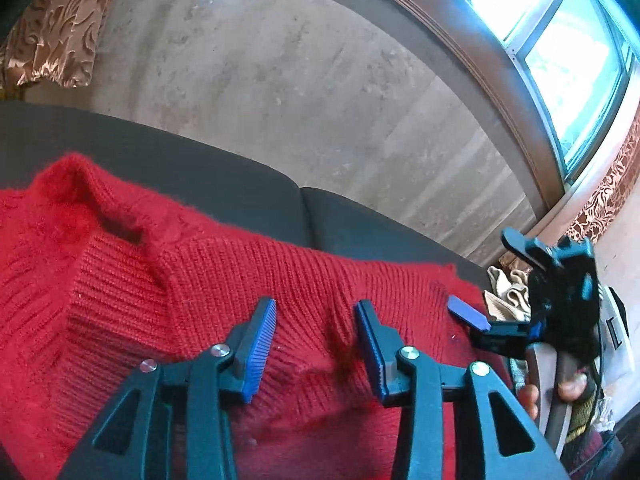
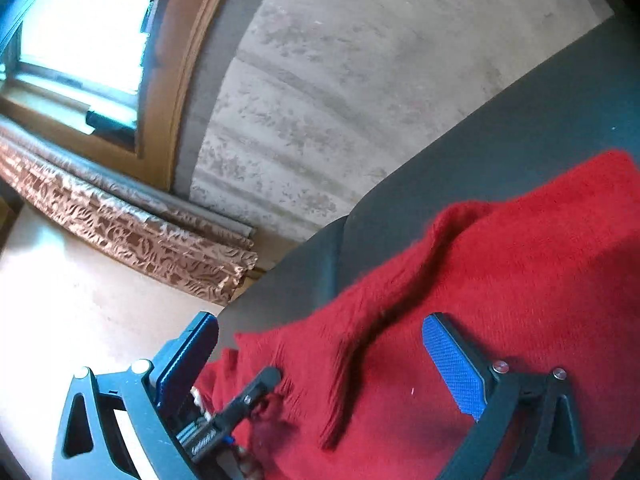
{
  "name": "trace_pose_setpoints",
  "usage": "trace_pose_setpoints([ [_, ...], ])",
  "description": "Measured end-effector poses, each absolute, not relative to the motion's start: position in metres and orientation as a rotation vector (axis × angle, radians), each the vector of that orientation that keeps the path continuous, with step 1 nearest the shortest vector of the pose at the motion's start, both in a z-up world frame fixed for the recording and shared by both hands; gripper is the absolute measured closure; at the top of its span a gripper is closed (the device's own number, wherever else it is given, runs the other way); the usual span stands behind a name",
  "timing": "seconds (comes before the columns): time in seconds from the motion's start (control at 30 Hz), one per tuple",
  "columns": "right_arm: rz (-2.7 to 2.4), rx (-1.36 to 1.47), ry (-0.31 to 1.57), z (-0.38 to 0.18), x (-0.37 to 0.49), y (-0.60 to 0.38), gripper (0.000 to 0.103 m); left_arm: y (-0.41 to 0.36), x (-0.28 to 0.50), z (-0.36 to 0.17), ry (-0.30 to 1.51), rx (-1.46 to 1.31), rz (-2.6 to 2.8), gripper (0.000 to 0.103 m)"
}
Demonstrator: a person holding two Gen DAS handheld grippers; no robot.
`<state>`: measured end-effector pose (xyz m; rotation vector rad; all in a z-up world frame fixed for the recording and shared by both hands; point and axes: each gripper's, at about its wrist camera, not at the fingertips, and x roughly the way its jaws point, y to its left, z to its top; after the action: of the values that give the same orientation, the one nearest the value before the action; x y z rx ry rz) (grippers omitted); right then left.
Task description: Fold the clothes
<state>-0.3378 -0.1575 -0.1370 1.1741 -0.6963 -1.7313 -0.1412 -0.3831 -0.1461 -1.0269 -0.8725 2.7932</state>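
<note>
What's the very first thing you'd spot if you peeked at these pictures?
The big fuzzy red sweater jumps out first, spread over a dark sofa with its ribbed collar on the left. Next come the blue-padded grippers: the left gripper hovers open just above the knit, and the right gripper gapes wide at the sweater's edge. A bright window glows at the top right.

A home living room: a dark grey leather sofa at 9 o'clock, brown-gold patterned curtains at 11, a metal-framed window at 2, and a mottled plaster wall.
</note>
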Motion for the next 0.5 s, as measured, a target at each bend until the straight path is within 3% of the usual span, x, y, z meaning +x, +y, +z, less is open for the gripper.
trace_pose_setpoints([
  [0.23, -1.741, 1.182, -0.775, -0.138, -0.368, -0.169, 0.000, -0.380, -0.141, -0.145, -0.852, -1.032, 2.808, 0.062],
  [0.4, -1.845, 1.155, -1.025, -0.147, -0.398, -0.134, 0.000, -0.379, -0.141, -0.144, -0.832, -1.039, 2.818, 0.062],
  [0.5, -1.879, 1.177, -0.961, -0.138, -0.401, -0.130, 0.000, -0.379, -0.141, -0.144, -0.830, -1.039, 2.821, 0.062],
])
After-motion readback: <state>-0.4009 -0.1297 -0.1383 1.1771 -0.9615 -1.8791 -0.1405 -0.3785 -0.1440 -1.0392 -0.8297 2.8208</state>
